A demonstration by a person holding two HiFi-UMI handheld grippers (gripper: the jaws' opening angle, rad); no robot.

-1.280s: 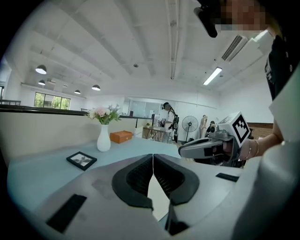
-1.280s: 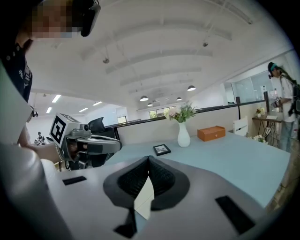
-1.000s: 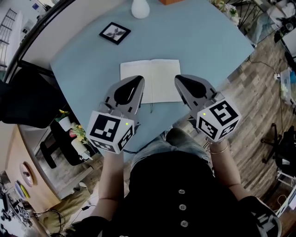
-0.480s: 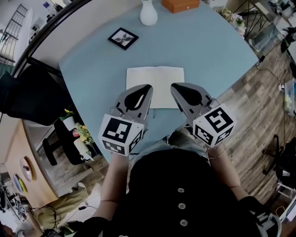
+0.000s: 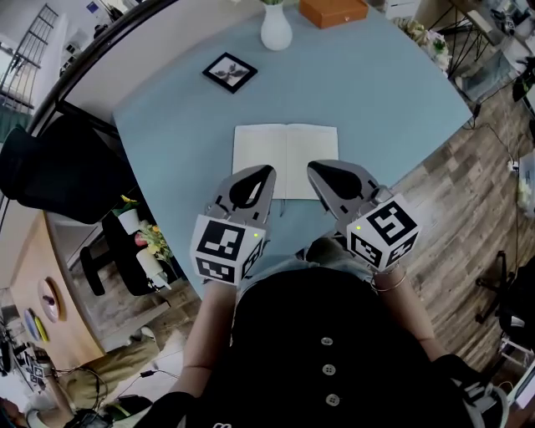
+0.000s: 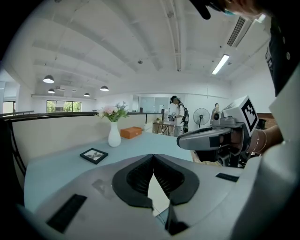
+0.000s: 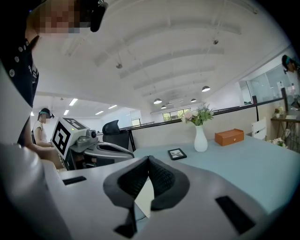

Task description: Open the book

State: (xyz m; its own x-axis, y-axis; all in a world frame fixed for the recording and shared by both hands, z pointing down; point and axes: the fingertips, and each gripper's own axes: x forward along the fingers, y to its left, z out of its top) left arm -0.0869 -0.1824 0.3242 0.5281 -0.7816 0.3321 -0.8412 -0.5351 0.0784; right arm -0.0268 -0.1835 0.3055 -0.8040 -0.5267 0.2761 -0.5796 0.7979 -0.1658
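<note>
While the book (image 5: 286,159) lies open and flat near the middle of the pale blue surface (image 5: 384,92), its spine running from 12 to 6 o'clock, two tools hang at its near edge. The left hand-held gripper (image 5: 267,171) sits at the book's 7 o'clock with its jaws pressed together and nothing between them. Its own view shows the dark pads meeting at the tips, with a strip of white page below them. The right hand-held gripper (image 5: 313,167) sits at the book's 5 o'clock, likewise closed and empty. In the head view both tips overlap the lower margin of the pages, but it cannot be told whether they touch the paper. A white vase (image 5: 276,29) with flowers stands at the book's 12 o'clock. A black picture frame (image 5: 230,71) lies at 11 o'clock, and an orange-brown box (image 5: 333,11) rests at 1 o'clock by the far edge. All three are well apart from the book. A black chair (image 5: 54,171) stands off the surface at 9 o'clock.
</note>
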